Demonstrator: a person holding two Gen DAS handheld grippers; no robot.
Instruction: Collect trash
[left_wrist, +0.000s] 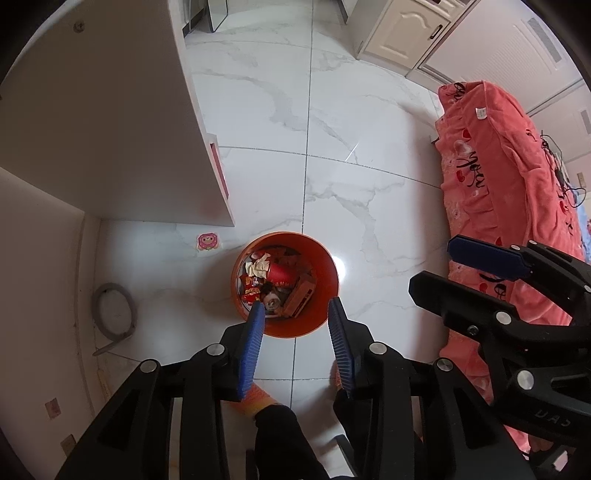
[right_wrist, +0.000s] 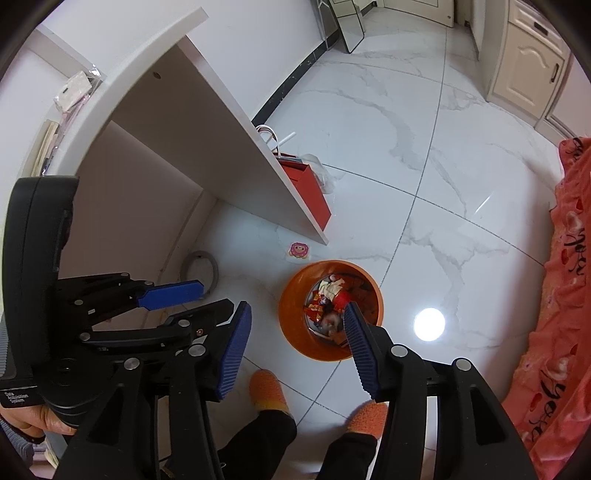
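An orange trash bin (left_wrist: 314, 325) stands on the white marble floor, filled with wrappers, a red cup, crumpled paper and a can. It also shows in the right wrist view (right_wrist: 291, 325). My left gripper (left_wrist: 297, 308) is open and empty, held high above the bin. My right gripper (right_wrist: 297, 310) is open and empty, also high above the bin; it shows at the right of the left wrist view (left_wrist: 439, 266). A pink sticker-like scrap (left_wrist: 207, 242) lies on the floor left of the bin, and shows in the right wrist view (right_wrist: 299, 251).
A white desk panel (left_wrist: 155, 147) stands left of the bin, with a red gift bag (right_wrist: 310, 192) behind it. A grey hose loop (left_wrist: 114, 314) lies by the wall. A pink blanket (left_wrist: 509, 192) covers furniture on the right. The person's orange slippers (right_wrist: 267, 387) are below.
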